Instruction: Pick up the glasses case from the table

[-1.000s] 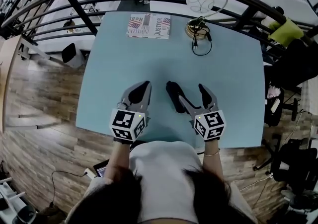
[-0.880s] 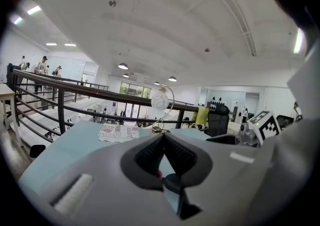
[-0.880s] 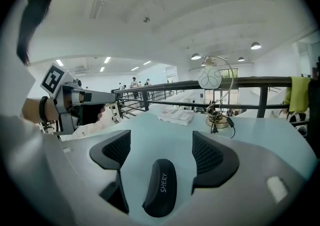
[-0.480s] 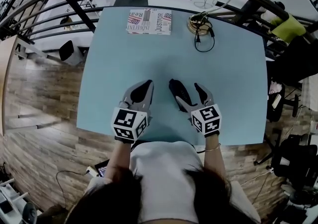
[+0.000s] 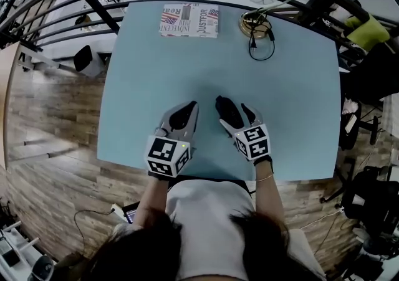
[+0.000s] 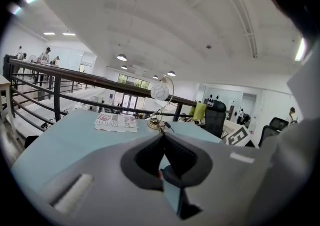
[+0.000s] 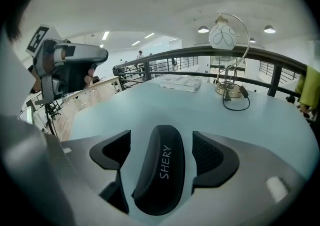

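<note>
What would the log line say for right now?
left gripper: shut, empty | right gripper: open, jaws astride glasses case | glasses case: on table

Bright, even overhead glow from ceiling lights (image 6: 121, 57), soft shadows, heavy fisheye warp at edges, blurry close foreground.

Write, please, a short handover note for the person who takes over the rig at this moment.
Left tongs: shut, empty, near the table's front edge.
Right tongs: open, one jaw on each side of the glasses case, with slim gaps showing, so not clamped.
The case appears to lie on the table.
Done: approach and alignment.
Left: close on the case and lift it.
</note>
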`<state>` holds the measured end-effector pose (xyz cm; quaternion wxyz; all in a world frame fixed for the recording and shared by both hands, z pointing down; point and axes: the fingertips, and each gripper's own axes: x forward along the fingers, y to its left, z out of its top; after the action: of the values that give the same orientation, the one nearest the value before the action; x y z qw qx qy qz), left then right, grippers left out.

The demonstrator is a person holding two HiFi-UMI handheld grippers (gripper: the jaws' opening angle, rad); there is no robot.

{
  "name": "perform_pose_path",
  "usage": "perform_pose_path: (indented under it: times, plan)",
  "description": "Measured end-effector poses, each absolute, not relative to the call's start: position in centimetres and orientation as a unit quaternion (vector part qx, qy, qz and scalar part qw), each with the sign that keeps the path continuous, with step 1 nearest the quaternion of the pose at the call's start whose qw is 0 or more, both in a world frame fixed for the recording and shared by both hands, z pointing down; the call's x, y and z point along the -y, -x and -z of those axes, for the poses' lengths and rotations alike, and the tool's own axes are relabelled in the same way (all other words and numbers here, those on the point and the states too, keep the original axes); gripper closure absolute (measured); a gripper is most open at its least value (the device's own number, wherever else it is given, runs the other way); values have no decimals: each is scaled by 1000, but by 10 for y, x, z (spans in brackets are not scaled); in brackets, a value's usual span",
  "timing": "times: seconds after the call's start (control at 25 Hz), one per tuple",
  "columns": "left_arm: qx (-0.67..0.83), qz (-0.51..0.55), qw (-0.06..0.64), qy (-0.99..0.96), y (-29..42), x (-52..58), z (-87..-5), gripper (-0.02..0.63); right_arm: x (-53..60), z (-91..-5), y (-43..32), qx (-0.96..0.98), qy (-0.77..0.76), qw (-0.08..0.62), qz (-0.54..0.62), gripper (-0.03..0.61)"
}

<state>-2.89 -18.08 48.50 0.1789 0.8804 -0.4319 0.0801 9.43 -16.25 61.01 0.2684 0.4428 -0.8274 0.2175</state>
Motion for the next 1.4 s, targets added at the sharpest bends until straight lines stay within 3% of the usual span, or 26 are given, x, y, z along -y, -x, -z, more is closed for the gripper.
perform_pose_path:
  times: [0.48,1.4]
  plan:
    - [423,-94,197,-879,19,179,-505,558,164,-670,-94,801,-429,334,-251,218]
    - [418,-103,209,-878,21,171,-518,558,162,-688,-82,788,-418,356,-281,209]
